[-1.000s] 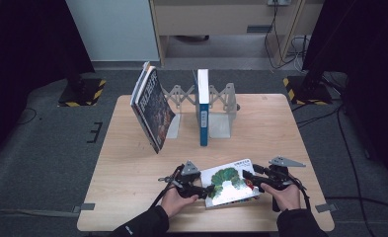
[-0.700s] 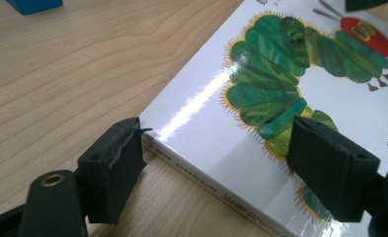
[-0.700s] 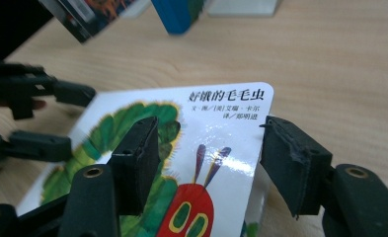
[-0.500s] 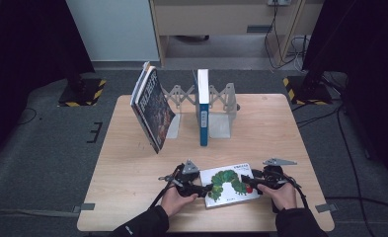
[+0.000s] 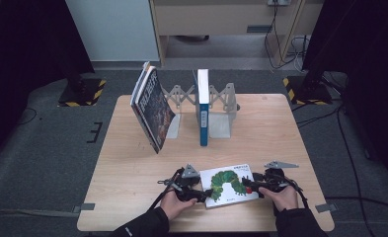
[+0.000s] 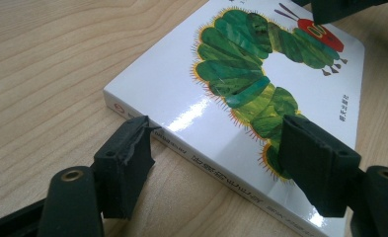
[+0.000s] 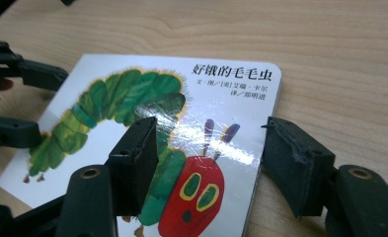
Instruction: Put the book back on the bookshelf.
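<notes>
A white board book (image 5: pixel 229 184) with a green caterpillar on its cover lies flat near the table's front edge. My left gripper (image 5: pixel 204 195) is at the book's left end. Its jaws have just been closing and now straddle the spine (image 6: pixel 216 148), one pad against the spine's lower edge and the other on the cover. My right gripper (image 5: pixel 249 187) holds the right end. There, one pad rests on the cover by the red head (image 7: pixel 196 192) and the other presses the side edge (image 7: pixel 209 143). The other gripper's black jaws (image 7: pixel 14 74) show at far left in the right gripper view.
At the back of the wooden table (image 5: pixel 127 187) stands a grey folding book rack (image 5: pixel 221 98). A blue-and-white book (image 5: pixel 203 106) stands upright in it. A dark-covered book (image 5: pixel 154 111) leans tilted at the rack's left. The floor drops off past every table edge.
The book has turned slightly and lies squarer between the two grippers. Both hands have stayed near the front edge.
</notes>
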Demonstrator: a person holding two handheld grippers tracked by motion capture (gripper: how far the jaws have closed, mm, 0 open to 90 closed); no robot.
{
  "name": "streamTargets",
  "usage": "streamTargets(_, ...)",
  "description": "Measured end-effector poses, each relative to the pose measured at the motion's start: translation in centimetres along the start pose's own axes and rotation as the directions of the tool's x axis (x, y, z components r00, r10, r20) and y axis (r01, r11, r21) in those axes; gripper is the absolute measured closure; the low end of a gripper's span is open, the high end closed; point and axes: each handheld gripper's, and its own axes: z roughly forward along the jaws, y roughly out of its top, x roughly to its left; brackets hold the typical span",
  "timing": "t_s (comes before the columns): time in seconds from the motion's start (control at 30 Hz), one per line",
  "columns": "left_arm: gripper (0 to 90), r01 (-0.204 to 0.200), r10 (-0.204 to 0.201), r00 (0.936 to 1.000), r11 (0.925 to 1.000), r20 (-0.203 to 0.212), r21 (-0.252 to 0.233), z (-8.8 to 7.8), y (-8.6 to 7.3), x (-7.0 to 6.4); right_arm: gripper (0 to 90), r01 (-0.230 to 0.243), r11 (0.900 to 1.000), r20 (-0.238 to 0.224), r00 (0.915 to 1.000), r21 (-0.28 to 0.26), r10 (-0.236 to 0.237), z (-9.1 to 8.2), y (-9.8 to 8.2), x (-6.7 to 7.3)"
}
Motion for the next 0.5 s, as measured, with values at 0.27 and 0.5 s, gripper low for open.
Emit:
streamTargets(0.27,25.8,0.002,-0.002,1.0,1.0,0.006,-0.005,0.0,0.0,0.1,39.3,-0.017,0.998,-0.02,0.9997,-0.053,0.015,-0.8,0.5,0.1)
streamTargets(0.5,21.8,-0.018,0.018,0.9998,0.9998,0.002,-0.003,0.2,-0.1,-0.1,42.4,-0.034,0.995,-0.152,0.9882,-0.096,0.019,-0.4,1.5,1.8)
